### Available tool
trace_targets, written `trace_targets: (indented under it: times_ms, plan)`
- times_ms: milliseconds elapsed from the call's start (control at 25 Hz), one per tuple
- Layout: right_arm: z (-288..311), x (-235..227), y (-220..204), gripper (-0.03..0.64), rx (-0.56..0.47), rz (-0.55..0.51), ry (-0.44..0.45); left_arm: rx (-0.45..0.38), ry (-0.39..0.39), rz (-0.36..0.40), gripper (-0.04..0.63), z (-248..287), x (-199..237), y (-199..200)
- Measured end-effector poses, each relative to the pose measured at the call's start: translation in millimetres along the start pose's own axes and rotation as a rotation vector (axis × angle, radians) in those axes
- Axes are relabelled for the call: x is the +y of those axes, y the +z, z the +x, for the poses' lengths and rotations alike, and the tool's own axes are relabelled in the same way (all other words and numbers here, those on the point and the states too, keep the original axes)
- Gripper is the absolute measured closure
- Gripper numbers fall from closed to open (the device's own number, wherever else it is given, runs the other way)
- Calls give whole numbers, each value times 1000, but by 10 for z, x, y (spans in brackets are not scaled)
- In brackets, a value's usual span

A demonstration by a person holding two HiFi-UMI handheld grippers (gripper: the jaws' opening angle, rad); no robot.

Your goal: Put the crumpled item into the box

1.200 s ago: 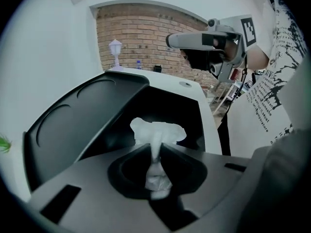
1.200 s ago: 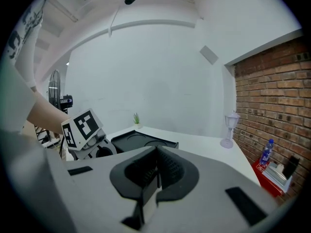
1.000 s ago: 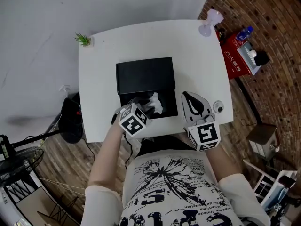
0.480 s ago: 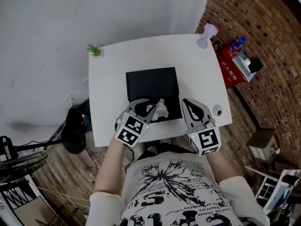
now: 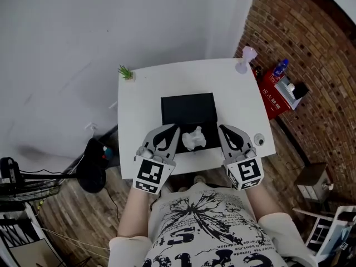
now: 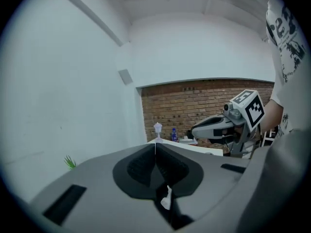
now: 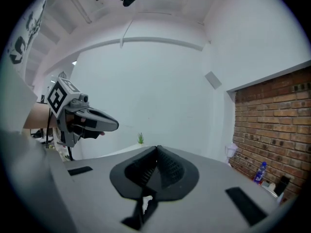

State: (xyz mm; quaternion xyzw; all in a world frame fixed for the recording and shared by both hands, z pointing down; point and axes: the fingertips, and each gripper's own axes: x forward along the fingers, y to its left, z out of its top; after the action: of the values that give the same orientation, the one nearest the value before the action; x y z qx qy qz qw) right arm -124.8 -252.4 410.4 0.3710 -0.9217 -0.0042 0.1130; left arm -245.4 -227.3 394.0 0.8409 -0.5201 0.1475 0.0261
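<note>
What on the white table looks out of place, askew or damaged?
Nothing stands out. The crumpled white paper lies in the near part of the open black box, which sits straight on the white table. The left gripper and right gripper are shut and empty.

Printed shirt [image 5: 203,227] partly beyond bottom edge

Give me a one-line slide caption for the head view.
Crumpled white item lies in the open black box on the white table, left gripper and right gripper shut and empty nearby.
</note>
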Motion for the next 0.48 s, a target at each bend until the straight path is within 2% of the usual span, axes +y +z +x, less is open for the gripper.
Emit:
trace_targets:
  times_ms: [320, 480]
  plan:
    - [-87, 142, 248, 603, -49, -23, 9, -99, 77, -63, 581, -462, 184, 36]
    - [-84, 190, 301, 603, -60, -18, 19, -124, 100, -61, 581, -579, 225, 55]
